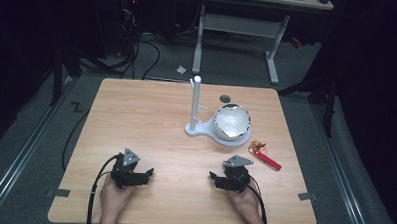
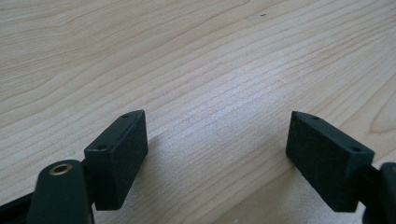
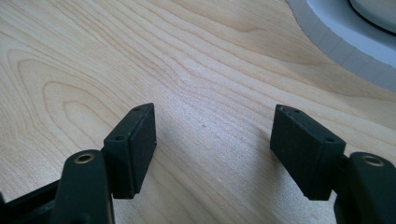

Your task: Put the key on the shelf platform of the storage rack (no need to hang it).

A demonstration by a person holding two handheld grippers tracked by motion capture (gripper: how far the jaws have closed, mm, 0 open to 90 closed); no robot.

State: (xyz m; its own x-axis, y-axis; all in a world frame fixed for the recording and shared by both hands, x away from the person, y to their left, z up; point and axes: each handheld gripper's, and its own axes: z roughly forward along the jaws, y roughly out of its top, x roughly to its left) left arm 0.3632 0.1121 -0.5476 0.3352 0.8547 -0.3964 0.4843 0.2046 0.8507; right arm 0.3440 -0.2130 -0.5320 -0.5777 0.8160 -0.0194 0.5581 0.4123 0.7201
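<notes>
Both resting low on pale wooden worktop (image 1: 151, 120), near edge: left tongs (image 1: 133, 174) released, empty; right tongs (image 1: 233, 176) released, empty. Likely ready pose. White stand with shiny bowl (image 1: 231, 122) and red keychain (image 1: 266, 157) beyond right tongs, untouched.

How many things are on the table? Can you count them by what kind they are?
Grippers: 2, the left gripper and the right gripper, both open and holding nothing
White stand with an upright post: 1
Shiny bowl on the stand's base: 1
Red keychain tag: 1
Total: 5
</notes>
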